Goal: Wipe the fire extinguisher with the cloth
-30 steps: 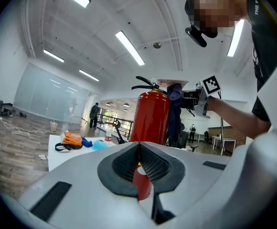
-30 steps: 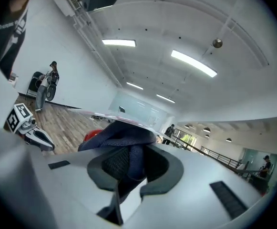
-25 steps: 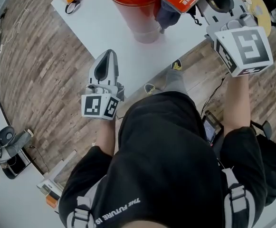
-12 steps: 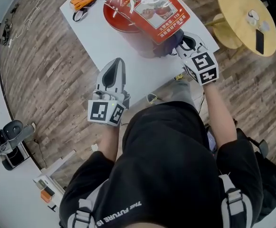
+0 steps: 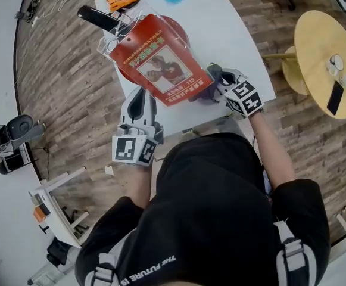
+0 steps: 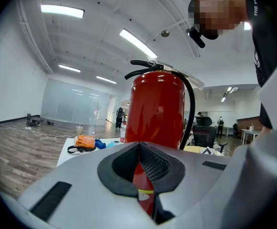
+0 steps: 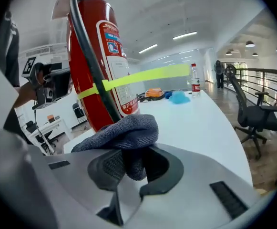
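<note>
Our right gripper clenches the grey cloth beside the red fire extinguisher at frame left; our left gripper is clenched, empty.

Right gripper (clamping the cloth) has dropped beside the extinguisher.

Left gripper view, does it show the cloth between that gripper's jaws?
No, the left gripper is shut on nothing; the grey cloth is pinched in the right gripper.
</note>
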Action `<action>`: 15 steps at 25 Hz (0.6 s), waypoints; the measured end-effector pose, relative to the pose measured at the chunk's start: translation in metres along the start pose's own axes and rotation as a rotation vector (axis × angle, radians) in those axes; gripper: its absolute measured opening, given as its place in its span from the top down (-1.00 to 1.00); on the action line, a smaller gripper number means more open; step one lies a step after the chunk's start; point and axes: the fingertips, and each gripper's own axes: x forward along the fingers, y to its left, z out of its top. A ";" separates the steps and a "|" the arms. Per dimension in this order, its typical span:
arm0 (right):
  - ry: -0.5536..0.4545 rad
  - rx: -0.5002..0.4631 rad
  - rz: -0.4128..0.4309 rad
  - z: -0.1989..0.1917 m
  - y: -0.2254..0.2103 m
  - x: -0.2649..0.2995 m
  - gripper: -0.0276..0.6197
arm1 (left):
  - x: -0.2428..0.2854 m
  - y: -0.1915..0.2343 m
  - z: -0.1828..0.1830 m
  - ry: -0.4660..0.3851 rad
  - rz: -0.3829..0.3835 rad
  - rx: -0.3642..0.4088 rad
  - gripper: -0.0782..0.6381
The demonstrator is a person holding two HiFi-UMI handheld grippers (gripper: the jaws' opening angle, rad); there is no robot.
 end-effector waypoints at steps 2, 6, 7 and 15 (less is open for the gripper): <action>0.015 -0.037 0.046 0.004 -0.006 0.011 0.70 | -0.001 0.002 0.000 -0.010 0.069 0.000 0.72; -0.051 -0.067 0.194 0.041 -0.009 0.023 0.70 | -0.014 -0.007 0.004 -0.024 0.176 -0.013 0.72; -0.068 -0.093 0.231 0.054 -0.006 0.022 0.70 | -0.019 -0.016 0.004 -0.023 0.185 -0.010 0.72; -0.010 -0.804 0.286 0.110 0.009 0.009 0.70 | -0.012 -0.097 0.030 -0.071 0.154 0.042 0.72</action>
